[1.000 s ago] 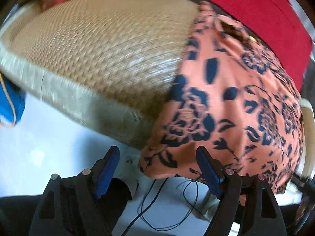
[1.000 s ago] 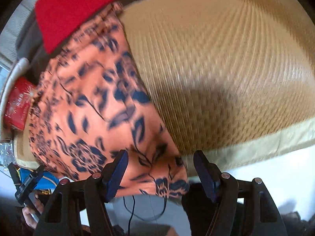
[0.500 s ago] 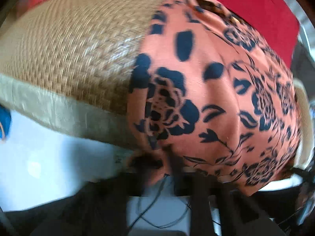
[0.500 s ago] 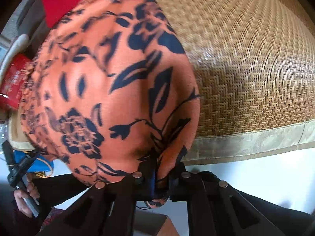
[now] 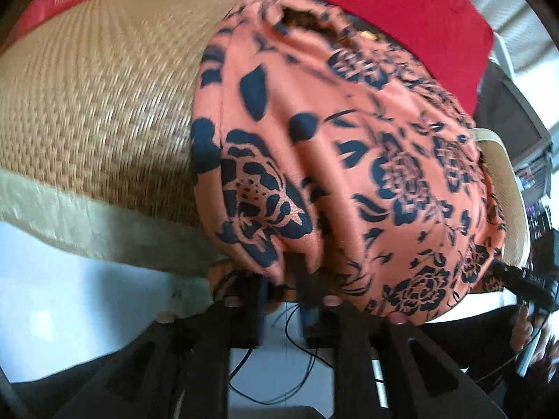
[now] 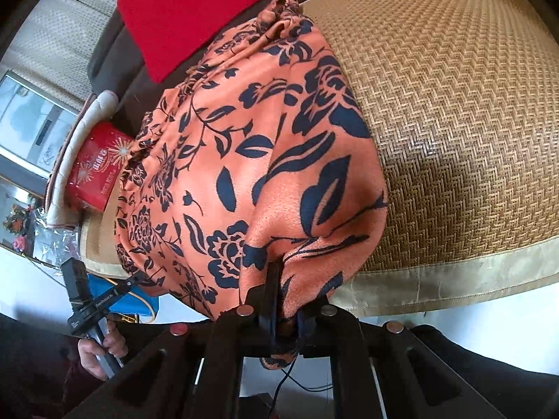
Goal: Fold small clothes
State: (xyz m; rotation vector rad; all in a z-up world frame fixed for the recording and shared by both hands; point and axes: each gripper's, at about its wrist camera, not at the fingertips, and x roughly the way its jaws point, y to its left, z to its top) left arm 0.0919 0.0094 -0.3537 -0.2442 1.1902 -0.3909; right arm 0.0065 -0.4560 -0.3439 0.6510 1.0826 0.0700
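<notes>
Two near corners of the orange floral garment [image 5: 349, 160] are ours, right gripper [image 6: 284, 314] clamped shut on one, left gripper [image 5: 283, 300] easing open around the other, its length running away across the woven mat [image 6: 454, 122]

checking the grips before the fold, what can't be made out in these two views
- Left wrist view: motion blur smears the left tool, so its bite on the orange garment with dark blue flowers is unclear; jaws opening.
- Right wrist view: cloth bunched over the right tool hides its pads.
- Both views: the garment's underside against the woven straw mat is hidden.
</notes>
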